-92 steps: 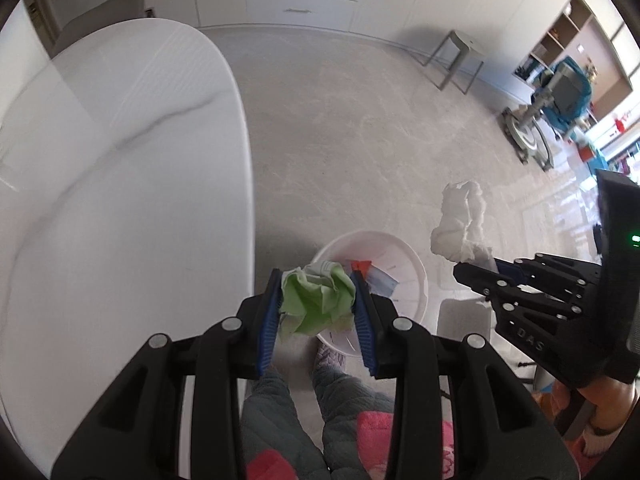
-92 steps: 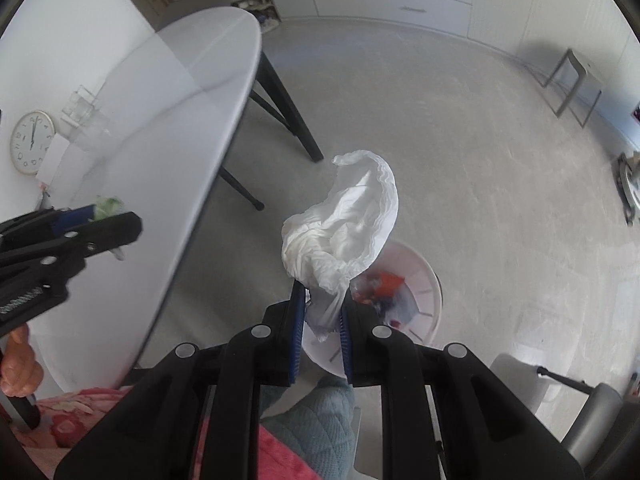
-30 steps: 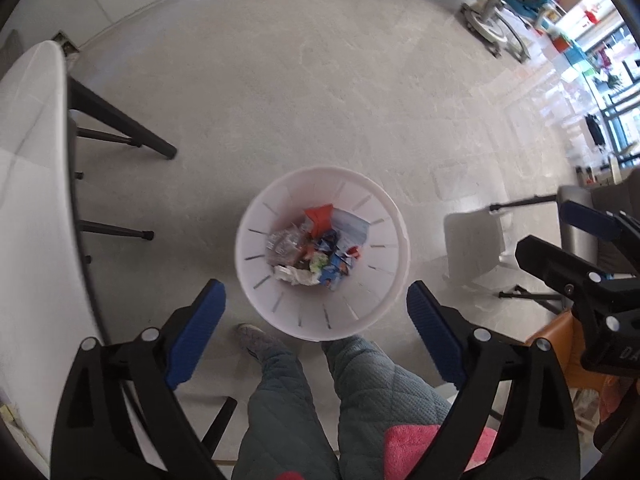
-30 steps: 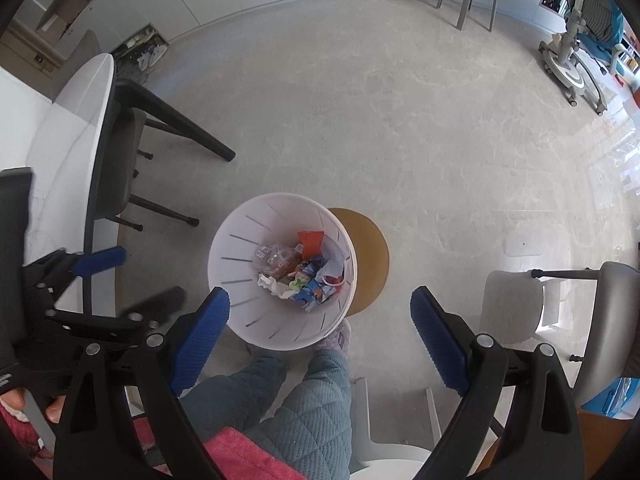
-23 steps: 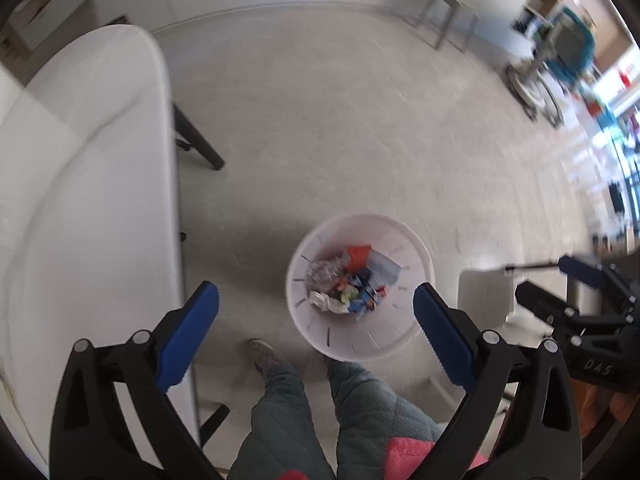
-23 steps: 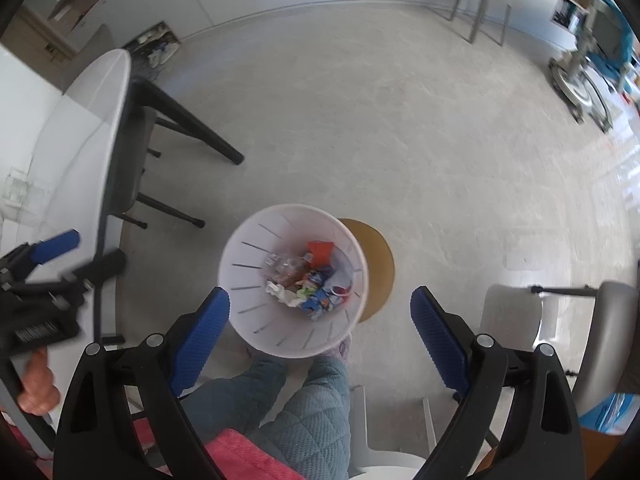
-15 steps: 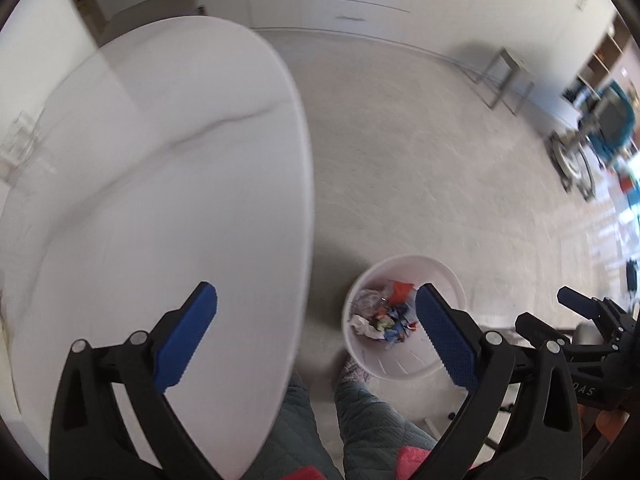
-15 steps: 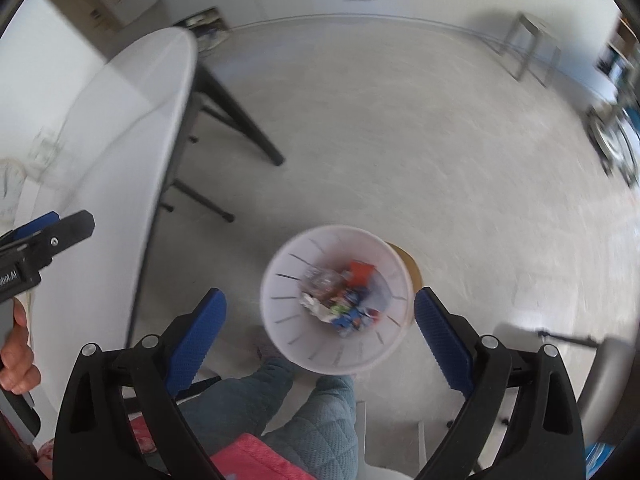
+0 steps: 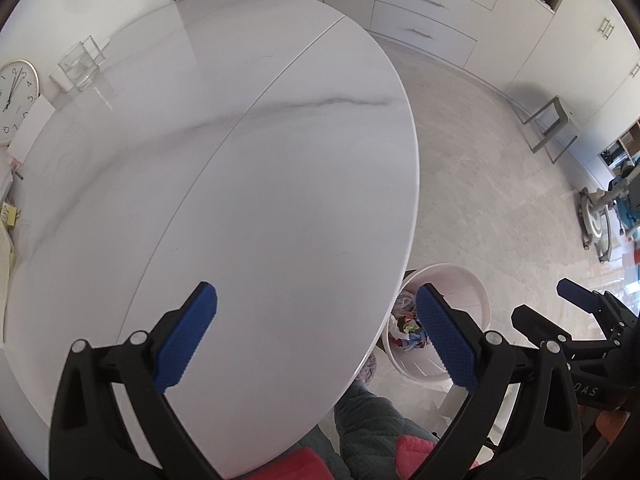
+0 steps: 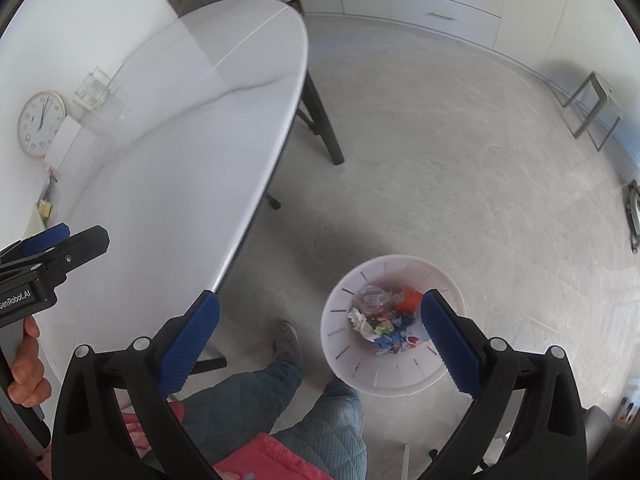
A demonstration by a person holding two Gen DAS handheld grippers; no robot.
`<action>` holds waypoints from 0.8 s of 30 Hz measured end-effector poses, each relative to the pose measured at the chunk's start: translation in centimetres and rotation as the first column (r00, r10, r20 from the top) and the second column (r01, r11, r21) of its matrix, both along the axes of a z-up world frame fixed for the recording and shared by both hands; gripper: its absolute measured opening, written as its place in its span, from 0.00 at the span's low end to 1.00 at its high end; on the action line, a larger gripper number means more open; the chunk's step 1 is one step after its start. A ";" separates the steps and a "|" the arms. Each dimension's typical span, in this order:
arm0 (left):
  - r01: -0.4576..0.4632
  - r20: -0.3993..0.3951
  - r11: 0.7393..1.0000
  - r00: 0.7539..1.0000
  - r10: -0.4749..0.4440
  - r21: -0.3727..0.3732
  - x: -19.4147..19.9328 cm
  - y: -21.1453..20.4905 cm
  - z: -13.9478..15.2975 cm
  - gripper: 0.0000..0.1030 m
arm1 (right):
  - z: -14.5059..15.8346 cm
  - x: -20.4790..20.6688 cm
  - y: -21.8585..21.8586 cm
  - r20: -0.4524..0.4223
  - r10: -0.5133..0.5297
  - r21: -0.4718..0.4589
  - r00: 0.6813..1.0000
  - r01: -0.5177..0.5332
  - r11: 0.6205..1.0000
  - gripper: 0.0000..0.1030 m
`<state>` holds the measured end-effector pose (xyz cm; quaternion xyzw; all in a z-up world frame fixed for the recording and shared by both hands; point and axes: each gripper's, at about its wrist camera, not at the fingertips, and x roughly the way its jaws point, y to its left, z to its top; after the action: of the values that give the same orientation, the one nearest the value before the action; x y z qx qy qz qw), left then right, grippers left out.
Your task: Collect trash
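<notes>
left gripper [image 9: 316, 320] jaws wide, holding nothing, over white table [image 9: 240, 184] | right gripper [image 10: 320, 322] jaws wide, holding nothing, above floor just right of the table edge | white bin [image 10: 408, 376] under its right finger, on floor beside table | trash [image 10: 384, 320] heaped inside bin | clock [image 10: 40, 123] far left against wall

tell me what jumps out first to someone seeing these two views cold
The white waste bin on the floor, with colourful wrappers and crumpled tissue in its bottom. Left of it, the big white marble-look oval table fills the left wrist view. Both the left gripper and right gripper are wide open, holding nothing.
</notes>
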<state>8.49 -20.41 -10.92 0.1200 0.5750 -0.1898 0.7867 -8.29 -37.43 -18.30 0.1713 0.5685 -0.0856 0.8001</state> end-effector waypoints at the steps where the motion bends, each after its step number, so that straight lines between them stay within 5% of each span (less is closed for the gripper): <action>1: -0.004 0.002 1.000 1.000 0.004 -0.001 0.1 0.2 0.1 0.92 | 0.0 0.2 0.2 0.000 0.004 0.000 1.000 -0.004 1.000 0.97; 13: -0.098 0.098 0.995 0.990 0.098 -0.009 0.8 4.1 3.6 0.92 | 4.1 4.3 4.8 0.085 0.133 -0.088 0.987 -0.126 0.988 0.97; 24: -0.291 0.262 0.956 0.921 0.289 -0.030 1.5 10.6 10.9 0.92 | 12.5 10.3 12.5 0.220 0.395 -0.216 0.892 -0.350 0.911 0.97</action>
<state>9.95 -9.82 -0.02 0.0614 0.4774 -0.0510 0.8751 2.03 -24.90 -5.79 -0.0007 0.4720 0.0444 0.8805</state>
